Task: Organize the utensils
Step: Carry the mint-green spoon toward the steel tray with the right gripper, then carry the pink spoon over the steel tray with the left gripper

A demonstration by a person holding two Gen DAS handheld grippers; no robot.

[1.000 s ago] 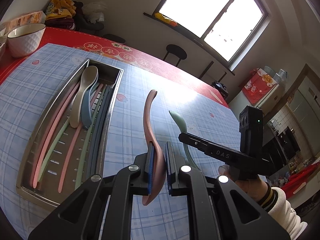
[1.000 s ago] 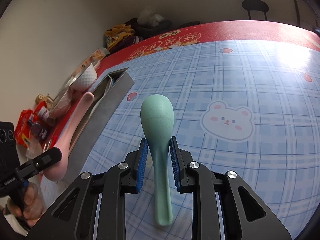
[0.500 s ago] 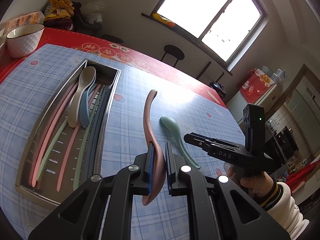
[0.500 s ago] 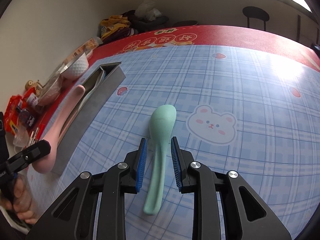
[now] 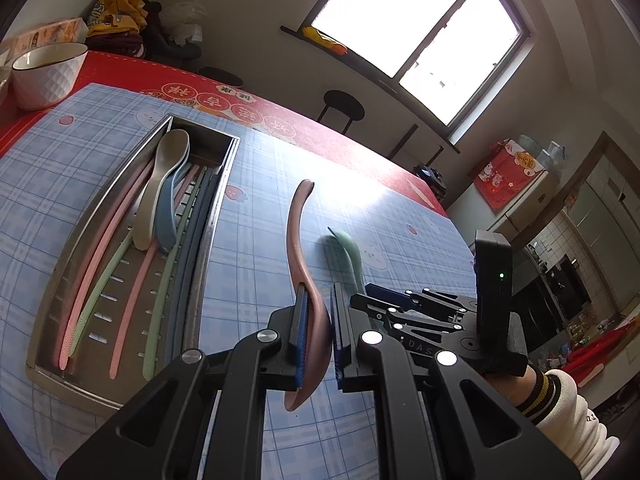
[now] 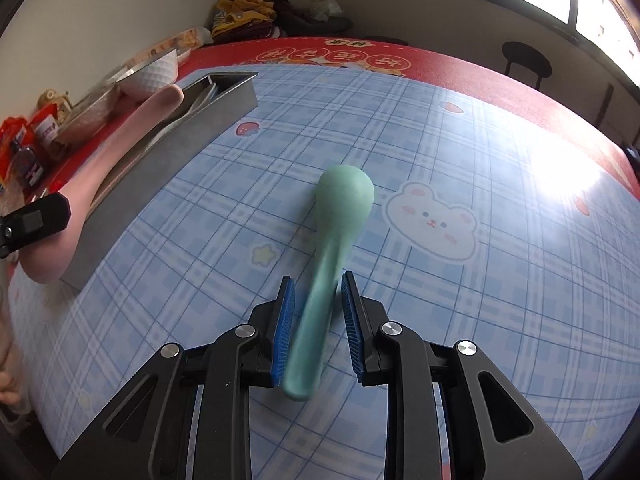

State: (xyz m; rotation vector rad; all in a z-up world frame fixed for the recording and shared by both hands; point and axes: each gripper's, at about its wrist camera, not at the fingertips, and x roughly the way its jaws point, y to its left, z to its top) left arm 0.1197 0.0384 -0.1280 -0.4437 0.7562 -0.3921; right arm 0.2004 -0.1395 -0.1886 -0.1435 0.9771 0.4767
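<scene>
The tabletop (image 6: 460, 128) has a blue checked cloth with a red edge, and it spreads out in front of both claws. A white bear (image 6: 434, 220) is drawn on the cloth, just ahead and to the right of the right claw.

A long metal tray (image 5: 208, 240) sits ahead and to the left of the left claw. Inside it lie pink, green and dark sticks, with a grey spoon (image 5: 160, 184) and a blue spoon (image 5: 168, 216) on top of them. A white bowl (image 5: 46, 74) stands far ahead on the left, past the tray.

The left claw (image 5: 318, 332) is pressed shut on the pink spoon (image 5: 300, 240). It pinches the spoon at its scoop end, and the handle sticks out ahead, up off the cloth.

The right claw (image 6: 318, 320) has the green spoon (image 6: 340, 216) between its blue pads (image 6: 285, 324). The left pad touches the handle. There is a small gap by the right pad, so I cannot tell if it is pinching. The spoon's round end lies ahead of the claw, and it looks blurry.
</scene>
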